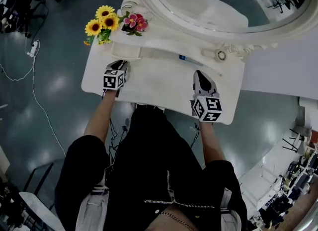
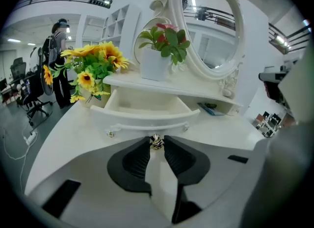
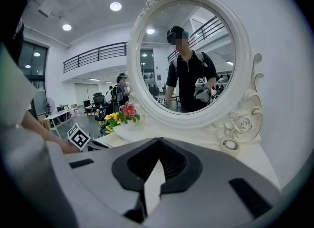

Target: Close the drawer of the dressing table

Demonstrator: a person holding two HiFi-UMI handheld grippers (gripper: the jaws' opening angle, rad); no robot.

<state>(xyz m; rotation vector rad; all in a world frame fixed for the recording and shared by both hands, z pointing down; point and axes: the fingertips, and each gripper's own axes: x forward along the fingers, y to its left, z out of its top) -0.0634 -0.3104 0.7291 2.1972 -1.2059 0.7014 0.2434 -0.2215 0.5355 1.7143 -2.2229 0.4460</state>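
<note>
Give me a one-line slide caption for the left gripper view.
Jaws of the left gripper closed on the metal knob of the open dressing-table drawer, before pushing it shut.

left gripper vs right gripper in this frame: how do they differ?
The left gripper has its jaws closed on the small metal knob of the open drawer; the right gripper has its jaws shut together on nothing. The left gripper is at the table's left end near the flowers; the right gripper is over the tabletop further right, facing the mirror. Shared: same grey build with black ribbed pads.
</note>
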